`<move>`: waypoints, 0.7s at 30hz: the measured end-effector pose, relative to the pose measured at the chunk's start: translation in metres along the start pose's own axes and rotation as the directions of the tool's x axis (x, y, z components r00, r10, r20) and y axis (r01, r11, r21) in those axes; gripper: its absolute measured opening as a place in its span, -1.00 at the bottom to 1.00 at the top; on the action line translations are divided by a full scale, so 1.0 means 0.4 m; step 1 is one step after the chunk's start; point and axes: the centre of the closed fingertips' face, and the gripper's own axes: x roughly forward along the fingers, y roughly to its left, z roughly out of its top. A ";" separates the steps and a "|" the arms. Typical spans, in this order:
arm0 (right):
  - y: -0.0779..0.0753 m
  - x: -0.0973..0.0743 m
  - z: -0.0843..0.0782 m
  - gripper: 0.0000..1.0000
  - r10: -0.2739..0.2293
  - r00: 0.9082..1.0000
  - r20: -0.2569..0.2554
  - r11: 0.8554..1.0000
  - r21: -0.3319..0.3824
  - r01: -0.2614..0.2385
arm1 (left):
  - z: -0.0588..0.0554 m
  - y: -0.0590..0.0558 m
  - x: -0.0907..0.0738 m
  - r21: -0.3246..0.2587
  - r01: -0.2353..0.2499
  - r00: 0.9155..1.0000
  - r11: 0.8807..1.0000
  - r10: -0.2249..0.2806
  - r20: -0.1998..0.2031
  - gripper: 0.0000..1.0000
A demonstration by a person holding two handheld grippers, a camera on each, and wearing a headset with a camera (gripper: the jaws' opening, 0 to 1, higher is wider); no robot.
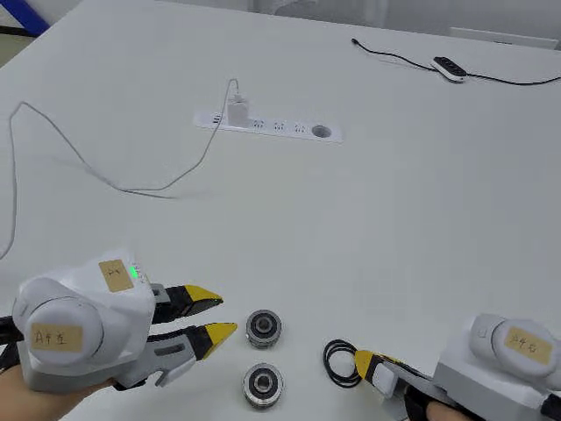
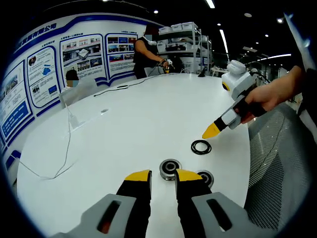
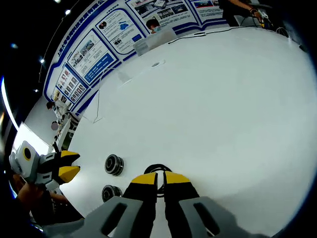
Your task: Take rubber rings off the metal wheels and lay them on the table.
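Near side of the rubber ring (image 3: 157, 166) behind the right claw (image 3: 159, 179).

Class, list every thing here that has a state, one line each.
Left tongs: open, empty.
Right tongs: shut, empty.
Rubber rings: off, flat on table.
Far wheel: lying flat, ungripped.
Near wheel: lying flat, ungripped.
Charger: plugged into power strip.
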 end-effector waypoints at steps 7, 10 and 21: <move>0.004 -0.001 0.001 -0.89 0.002 1.000 0.002 1.000 -0.004 -0.002 | -0.003 0.006 -0.002 -0.001 -0.003 1.000 1.000 0.003 0.000 -0.62; 0.003 -0.005 0.008 -0.89 0.004 1.000 0.010 1.000 -0.002 -0.004 | 0.000 0.011 -0.004 -0.005 -0.009 1.000 1.000 0.009 0.005 -0.61; -0.007 -0.039 0.039 -0.87 0.007 0.998 0.066 1.000 0.009 -0.008 | 0.009 0.029 -0.054 -0.073 -0.066 0.997 0.995 0.069 0.045 -0.54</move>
